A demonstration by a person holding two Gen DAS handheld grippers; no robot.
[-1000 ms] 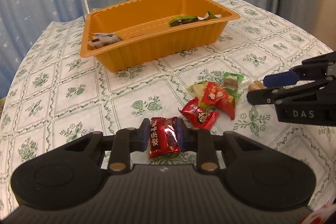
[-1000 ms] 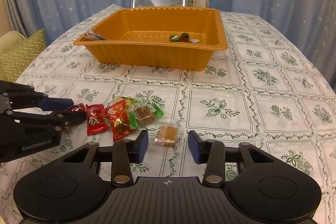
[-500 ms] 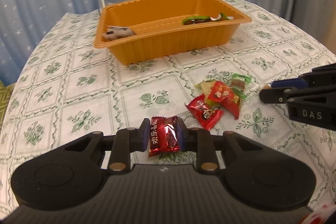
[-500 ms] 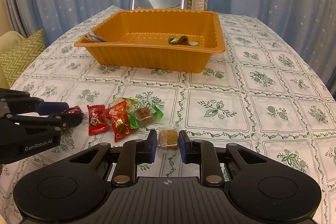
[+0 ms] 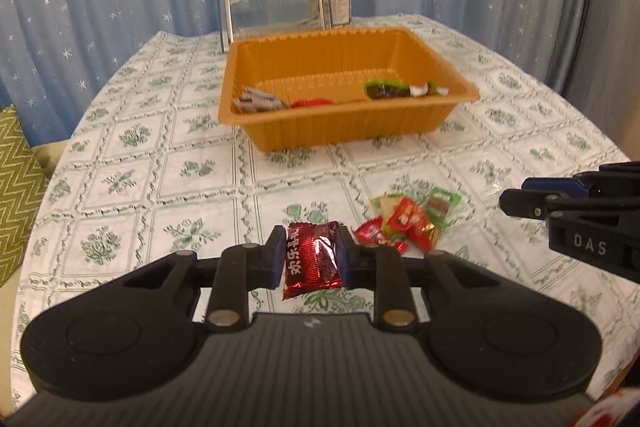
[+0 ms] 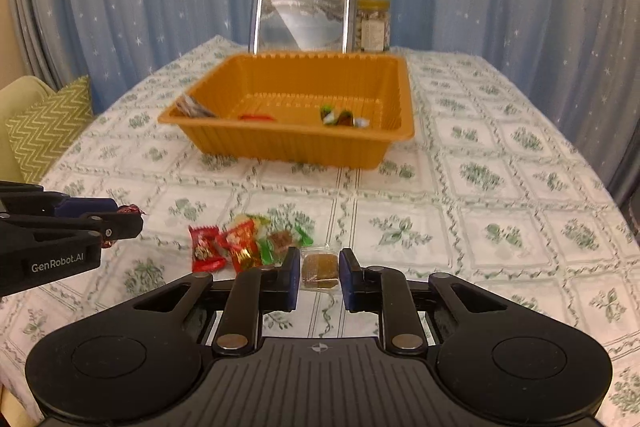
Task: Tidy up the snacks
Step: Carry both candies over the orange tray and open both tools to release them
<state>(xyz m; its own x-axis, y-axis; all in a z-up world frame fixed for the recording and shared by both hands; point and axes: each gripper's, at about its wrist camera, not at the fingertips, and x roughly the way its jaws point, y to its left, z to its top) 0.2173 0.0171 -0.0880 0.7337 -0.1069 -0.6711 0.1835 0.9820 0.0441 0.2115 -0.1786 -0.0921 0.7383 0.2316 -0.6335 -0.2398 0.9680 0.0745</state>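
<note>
Clamping a red packet (image 5: 312,258) and a brown candy (image 6: 319,265), both grippers (image 5: 311,258) (image 6: 319,277) face the orange tray (image 6: 280,147) beyond loose sweets (image 6: 248,241).

We see bare tablecloth (image 6: 460,195) between us and the orange tray (image 6: 288,143), whose front wall rises across the way; the candy pile (image 6: 248,243) clutters the near left.

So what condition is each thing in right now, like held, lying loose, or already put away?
Left hand-held gripper: shut on dark red foil snack packet, off the table.
Right hand-held gripper: shut on clear-wrapped brown candy.
Orange plastic tray: upright, holding a few wrapped snacks.
Pile of red and green wrapped candies: loose on the tablecloth.
Yellow-lidded jar: upright, lid on.
</note>
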